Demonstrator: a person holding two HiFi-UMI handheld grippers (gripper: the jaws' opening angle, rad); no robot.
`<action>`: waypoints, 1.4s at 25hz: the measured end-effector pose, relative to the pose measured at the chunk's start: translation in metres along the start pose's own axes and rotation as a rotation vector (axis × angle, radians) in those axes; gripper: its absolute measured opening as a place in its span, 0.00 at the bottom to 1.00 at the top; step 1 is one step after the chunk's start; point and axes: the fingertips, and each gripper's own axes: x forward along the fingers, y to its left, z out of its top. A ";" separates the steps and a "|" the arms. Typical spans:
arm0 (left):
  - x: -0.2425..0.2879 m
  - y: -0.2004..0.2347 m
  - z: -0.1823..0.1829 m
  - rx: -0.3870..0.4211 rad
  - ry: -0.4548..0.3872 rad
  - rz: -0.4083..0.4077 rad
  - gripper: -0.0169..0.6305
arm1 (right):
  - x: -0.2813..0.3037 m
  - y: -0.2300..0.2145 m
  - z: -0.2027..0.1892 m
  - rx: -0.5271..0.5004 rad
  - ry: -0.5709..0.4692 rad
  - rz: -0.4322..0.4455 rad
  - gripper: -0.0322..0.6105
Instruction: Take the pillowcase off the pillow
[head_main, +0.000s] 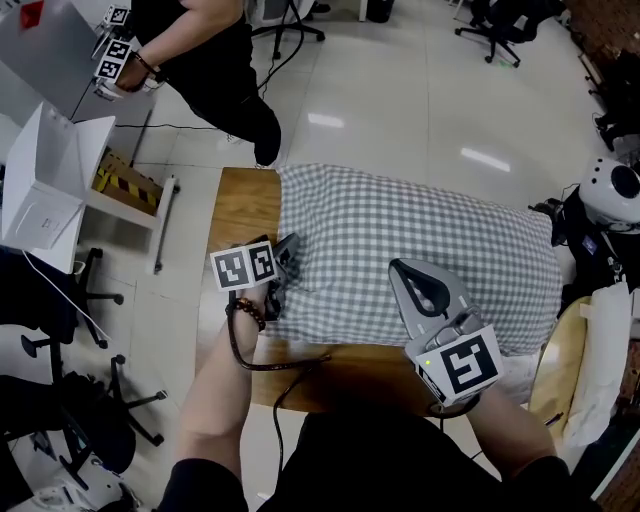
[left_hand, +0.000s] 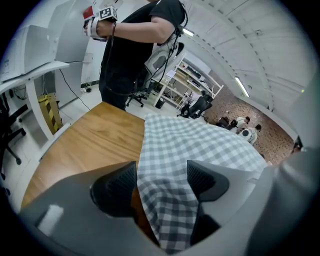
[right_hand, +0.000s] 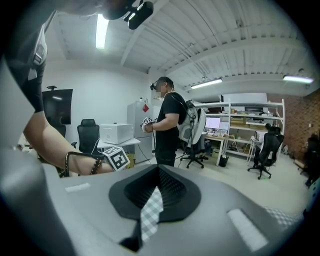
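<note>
The filled gingham pillowcase (head_main: 420, 240) lies across the wooden table (head_main: 235, 205). The left gripper (head_main: 285, 265) sits at its 8 o'clock corner, jaws wide, with loose fabric between them. The right gripper (head_main: 403, 270), at 6 o'clock, has its jaws closed, pinching a fold of the pillowcase.

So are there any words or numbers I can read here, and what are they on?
No readable words or numbers anywhere.
Black-and-white square markers on the left claw and right claw: patterns, not letters.
Tiny mark on the white folded cardboard: too small to read.
Grey-and-white checked pillowcase: no print.
</note>
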 end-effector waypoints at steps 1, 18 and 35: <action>0.005 0.004 0.000 -0.016 0.019 -0.005 0.53 | 0.005 -0.002 0.001 0.003 0.005 -0.003 0.05; 0.052 0.030 -0.011 -0.123 0.174 0.001 0.50 | 0.039 -0.032 -0.017 0.042 0.049 -0.036 0.05; 0.047 0.052 -0.014 -0.017 0.092 0.074 0.04 | 0.034 -0.032 -0.016 0.081 0.128 -0.051 0.05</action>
